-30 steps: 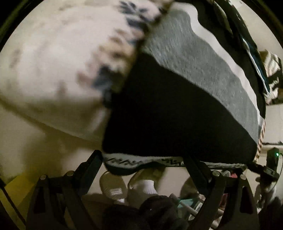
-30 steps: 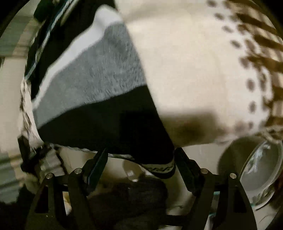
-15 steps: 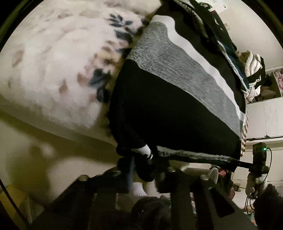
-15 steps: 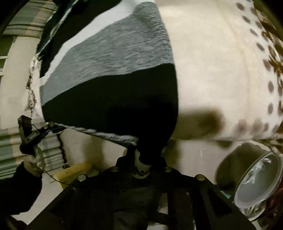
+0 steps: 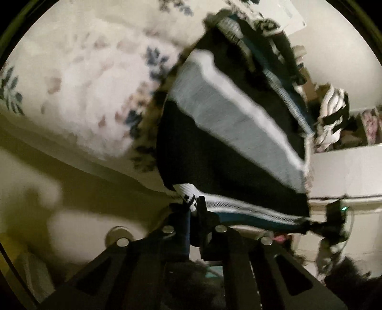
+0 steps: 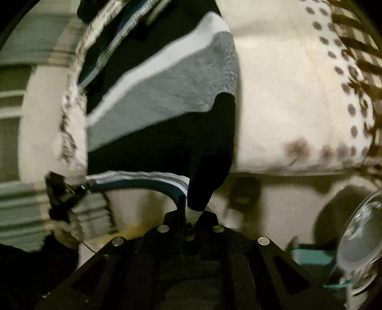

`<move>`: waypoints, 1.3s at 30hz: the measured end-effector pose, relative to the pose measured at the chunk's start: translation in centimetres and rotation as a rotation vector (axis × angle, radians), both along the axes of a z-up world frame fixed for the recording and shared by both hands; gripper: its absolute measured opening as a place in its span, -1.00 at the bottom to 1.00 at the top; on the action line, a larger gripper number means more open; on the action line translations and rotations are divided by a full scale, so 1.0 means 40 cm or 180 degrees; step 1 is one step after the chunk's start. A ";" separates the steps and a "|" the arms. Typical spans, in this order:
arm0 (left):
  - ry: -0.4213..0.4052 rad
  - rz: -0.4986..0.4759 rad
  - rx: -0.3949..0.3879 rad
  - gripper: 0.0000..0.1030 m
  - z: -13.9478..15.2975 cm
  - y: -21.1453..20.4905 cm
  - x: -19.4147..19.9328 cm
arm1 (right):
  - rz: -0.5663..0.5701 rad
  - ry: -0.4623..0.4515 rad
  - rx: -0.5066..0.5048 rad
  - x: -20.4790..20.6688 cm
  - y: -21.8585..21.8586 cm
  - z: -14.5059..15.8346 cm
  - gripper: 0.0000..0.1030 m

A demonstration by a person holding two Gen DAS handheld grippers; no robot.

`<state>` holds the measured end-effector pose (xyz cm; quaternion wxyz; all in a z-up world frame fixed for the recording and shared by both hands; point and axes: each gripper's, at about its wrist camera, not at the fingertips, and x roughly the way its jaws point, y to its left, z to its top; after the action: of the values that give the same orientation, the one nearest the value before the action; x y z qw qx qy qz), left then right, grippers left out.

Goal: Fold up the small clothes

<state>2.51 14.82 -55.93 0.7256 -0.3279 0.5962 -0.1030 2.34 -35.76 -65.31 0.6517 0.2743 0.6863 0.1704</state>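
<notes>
Sweater [image 5: 214, 167] black, grey and white bands, patterned hem; left gripper [image 5: 193, 205] and right gripper [image 6: 191, 214] jaws pinching hem corners.

No readable text, label, brand, number or sign shows in either view. The white hem band [image 5: 191, 194] of the dark garment [image 5: 214, 152] carries small black marks, but they are too blurred to read as letters or pattern. The pale card [image 5: 290, 13] at the top edge shows no legible print.
</notes>
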 end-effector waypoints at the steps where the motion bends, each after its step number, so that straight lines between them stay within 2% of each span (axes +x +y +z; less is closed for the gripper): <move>1: -0.0023 0.0065 -0.0095 -0.95 0.026 0.012 0.005 | -0.0078 0.0002 0.0076 -0.001 -0.006 0.019 -0.87; 5: -0.0130 0.0404 -0.0345 -0.95 0.114 0.065 0.056 | -0.0459 0.0023 0.0361 0.004 -0.031 0.093 -0.88; 10: -0.0285 0.0700 -0.0519 -0.95 0.164 0.090 0.167 | -0.1015 0.0033 0.0604 0.050 -0.101 0.145 -0.88; 15: -0.0360 0.0828 -0.0557 -0.95 0.160 0.122 0.289 | -0.1210 -0.0082 0.0601 0.162 -0.144 0.175 -0.88; 19: -0.0323 0.0947 -0.0573 -0.95 0.117 0.131 0.418 | -0.1386 -0.0184 0.0525 0.277 -0.179 0.180 -0.88; 26: -0.0357 0.1124 -0.0371 -0.95 0.076 0.159 0.617 | -0.1650 -0.0174 0.0422 0.485 -0.222 0.123 -0.88; 28: -0.0341 0.1074 -0.0260 -0.95 0.076 0.165 0.639 | -0.1697 -0.0130 0.0418 0.526 -0.231 0.098 -0.88; 31: -0.0310 0.0783 -0.0050 -0.91 0.104 0.141 0.641 | -0.1746 0.0093 0.0435 0.552 -0.228 0.048 -0.85; 32: -0.0293 0.0684 0.0003 -0.90 0.117 0.127 0.628 | -0.1753 0.0152 0.0448 0.551 -0.227 0.041 -0.77; 33: -0.0290 0.0611 0.0051 -0.88 0.130 0.112 0.608 | -0.1747 0.0192 0.0460 0.547 -0.231 0.042 -0.51; 34: -0.0289 0.0558 0.0095 -0.71 0.145 0.094 0.583 | -0.1725 0.0169 0.0395 0.542 -0.230 0.054 -0.27; 35: -0.0276 0.0524 0.0133 -0.39 0.154 0.078 0.560 | -0.1699 0.0103 0.0287 0.532 -0.228 0.074 0.12; 36: -0.0265 0.0493 0.0168 -0.19 0.162 0.061 0.536 | -0.1670 0.0000 0.0163 0.516 -0.226 0.104 0.22; 37: -0.0263 0.0487 0.0164 0.06 0.168 0.043 0.510 | -0.1619 -0.0085 0.0058 0.499 -0.221 0.130 0.22; 39: -0.0176 0.0523 0.0147 0.07 0.168 0.008 0.460 | -0.1484 -0.0186 -0.0190 0.466 -0.198 0.177 0.22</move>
<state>20.92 15.15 -49.20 0.7551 -0.3558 0.5493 -0.0383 20.98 -43.68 -58.24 0.7008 0.4009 0.5900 0.0027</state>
